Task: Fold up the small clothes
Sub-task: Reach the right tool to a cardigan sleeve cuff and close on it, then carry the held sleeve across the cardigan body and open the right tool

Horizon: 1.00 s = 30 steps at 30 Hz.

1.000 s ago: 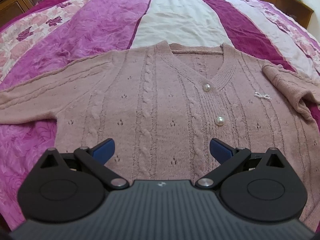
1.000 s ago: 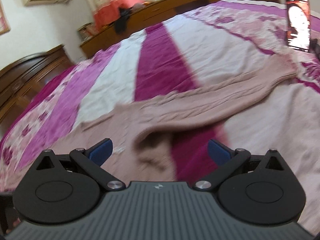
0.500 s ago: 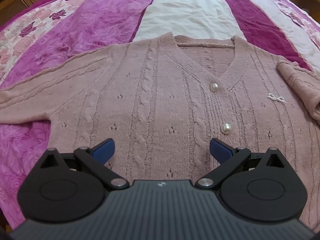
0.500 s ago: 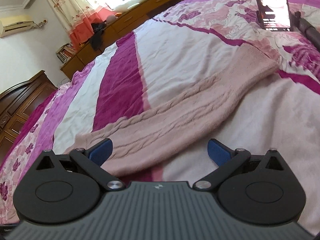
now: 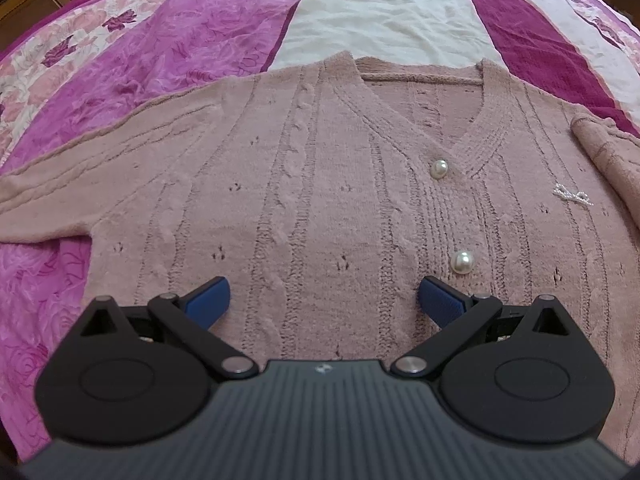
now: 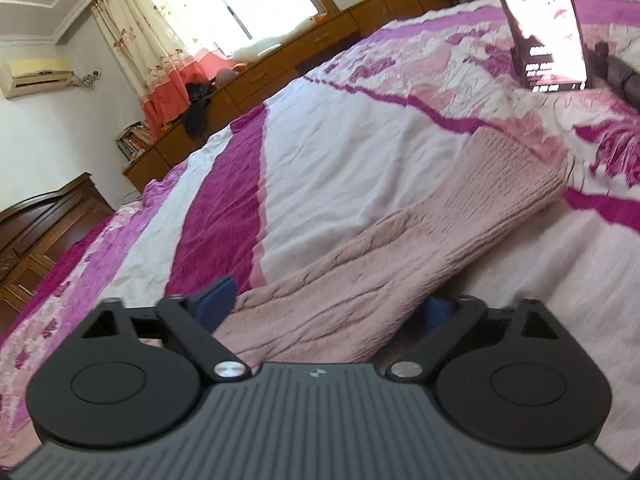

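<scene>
A dusty-pink cable-knit cardigan (image 5: 304,184) with pearl buttons (image 5: 463,262) lies face up on the bed, neckline away from me. Its left sleeve (image 5: 80,176) stretches out to the left. My left gripper (image 5: 322,300) hovers open over the cardigan's lower front, nothing between its blue pads. In the right wrist view the other sleeve (image 6: 420,248) runs toward its ribbed cuff (image 6: 516,188). My right gripper (image 6: 324,304) is open and straddles this sleeve, a blue pad on either side; its right pad is partly hidden by the knit.
The bedspread (image 5: 384,12) has magenta, white and floral stripes. A lit phone (image 6: 544,20) stands upright on the bed beyond the cuff, with a dark object (image 6: 624,76) beside it. Wooden cabinets (image 6: 280,68) and a curtained window line the far wall.
My right gripper has swung and advanced along the sleeve, which now lies between its open fingers. My left gripper has drawn closer over the cardigan's front, still open.
</scene>
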Motion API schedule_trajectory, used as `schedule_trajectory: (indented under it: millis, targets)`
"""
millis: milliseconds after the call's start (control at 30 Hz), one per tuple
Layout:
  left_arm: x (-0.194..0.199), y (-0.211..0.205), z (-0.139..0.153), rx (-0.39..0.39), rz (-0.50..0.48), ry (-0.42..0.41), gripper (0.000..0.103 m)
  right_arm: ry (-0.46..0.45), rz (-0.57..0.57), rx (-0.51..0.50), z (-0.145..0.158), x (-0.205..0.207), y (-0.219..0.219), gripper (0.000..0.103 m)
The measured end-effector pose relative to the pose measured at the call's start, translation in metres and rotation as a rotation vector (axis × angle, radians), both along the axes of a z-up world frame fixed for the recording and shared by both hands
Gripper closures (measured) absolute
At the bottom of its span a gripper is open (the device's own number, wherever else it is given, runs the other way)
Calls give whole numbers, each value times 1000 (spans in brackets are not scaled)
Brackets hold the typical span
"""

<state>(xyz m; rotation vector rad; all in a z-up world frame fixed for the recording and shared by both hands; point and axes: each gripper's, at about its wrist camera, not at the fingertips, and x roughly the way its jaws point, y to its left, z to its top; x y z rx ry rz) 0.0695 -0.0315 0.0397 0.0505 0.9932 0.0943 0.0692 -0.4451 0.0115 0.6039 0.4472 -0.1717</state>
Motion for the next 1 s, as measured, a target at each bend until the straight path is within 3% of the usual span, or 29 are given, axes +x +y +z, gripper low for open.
schedule_trajectory:
  millis: [100,167,267,467,1000]
  targets:
    - [-2,3,2,5,8,1,0,-7,-2,-22,3,1,0,46]
    - [-4,7,5,1,16,-5,0,-13,7,-42,7,1,2,72]
    - [-5,12,10,13,21,-15,0,-48,15,-87,19,-5,8,88]
    - [-8,20,21,35,22,-38,0,-127,17,-137,52,-18,22,95]
    - [-15,49,55,55,0,-104,0,-294,64,-278,161,-55,93,96]
